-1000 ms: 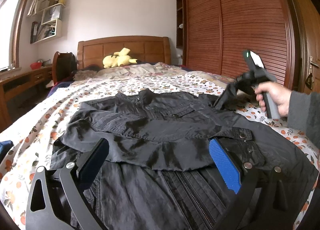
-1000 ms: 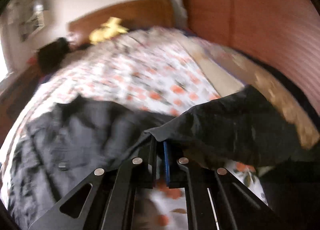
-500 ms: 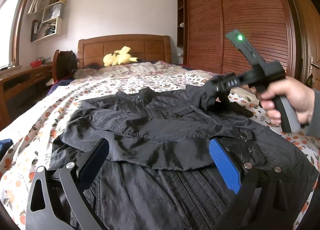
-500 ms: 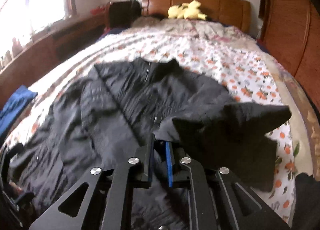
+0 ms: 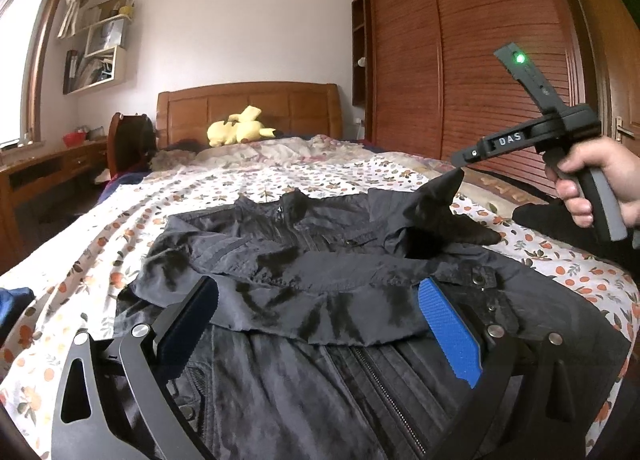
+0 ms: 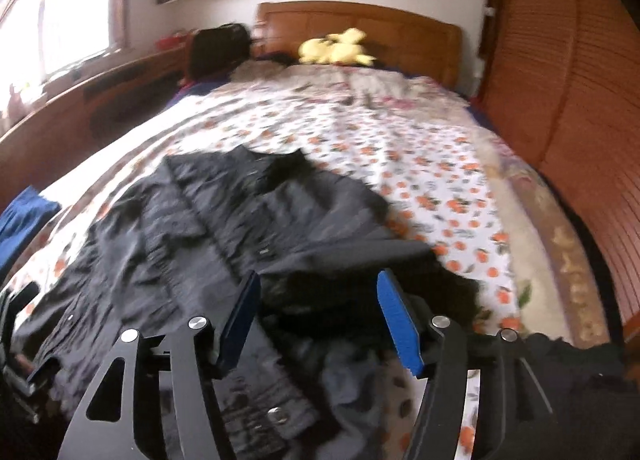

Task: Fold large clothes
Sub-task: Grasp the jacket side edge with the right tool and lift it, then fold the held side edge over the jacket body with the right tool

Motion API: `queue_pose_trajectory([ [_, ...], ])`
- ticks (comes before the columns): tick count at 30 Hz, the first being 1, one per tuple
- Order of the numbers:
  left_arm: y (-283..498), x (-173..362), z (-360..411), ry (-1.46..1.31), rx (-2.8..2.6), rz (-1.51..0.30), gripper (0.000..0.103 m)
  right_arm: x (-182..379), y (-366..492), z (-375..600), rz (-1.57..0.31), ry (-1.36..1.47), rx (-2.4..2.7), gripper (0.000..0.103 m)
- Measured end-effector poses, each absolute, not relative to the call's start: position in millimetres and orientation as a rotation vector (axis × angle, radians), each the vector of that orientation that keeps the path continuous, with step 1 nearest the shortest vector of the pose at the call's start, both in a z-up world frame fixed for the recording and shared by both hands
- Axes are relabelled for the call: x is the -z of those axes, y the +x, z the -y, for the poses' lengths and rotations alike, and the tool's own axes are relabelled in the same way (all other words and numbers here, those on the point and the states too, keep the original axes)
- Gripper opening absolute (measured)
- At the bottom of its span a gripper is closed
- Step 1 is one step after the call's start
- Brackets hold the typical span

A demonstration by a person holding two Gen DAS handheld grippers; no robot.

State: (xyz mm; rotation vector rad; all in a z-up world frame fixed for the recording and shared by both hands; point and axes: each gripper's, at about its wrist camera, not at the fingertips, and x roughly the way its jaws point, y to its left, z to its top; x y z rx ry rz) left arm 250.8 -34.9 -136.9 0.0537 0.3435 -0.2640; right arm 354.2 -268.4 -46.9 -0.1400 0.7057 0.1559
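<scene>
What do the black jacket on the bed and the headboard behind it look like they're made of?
The black jacket looks like thin woven cloth, cotton or nylon, matte to faintly shiny: it creases finely, with metal snaps and a zipper. The headboard looks like panelled wood in a semi-gloss orange-brown finish; solid or veneer can't be told.

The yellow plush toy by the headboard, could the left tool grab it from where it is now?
Probably not. The yellow plush toy lies at the far end of the flowered bedspread, while the left tool hangs open over the black jacket at the near end.
</scene>
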Motion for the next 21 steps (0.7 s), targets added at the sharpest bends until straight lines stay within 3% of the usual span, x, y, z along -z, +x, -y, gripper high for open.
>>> queue_pose_trajectory([
  [5, 240.9, 129.8, 22.2, 0.044, 0.259, -0.332, 0.101, 56.6, 373.3, 289.3, -0.707, -0.142, -0.029, 0.062],
  [15, 229.2, 121.8, -11.2, 0.014, 0.239, -0.348, 0.101, 131.7, 415.6, 348.9, -0.873, -0.077, 0.162, 0.063],
  [18, 226.2, 119.9, -17.1, 0.002, 0.247, -0.356, 0.101, 152.4, 427.2, 368.6, -0.914, -0.057, 0.229, 0.072],
  [21, 224.3, 119.9, -19.5, 0.015, 0.243, -0.359, 0.101, 167.7, 432.9, 387.6, -0.946, -0.017, 0.285, 0.073],
])
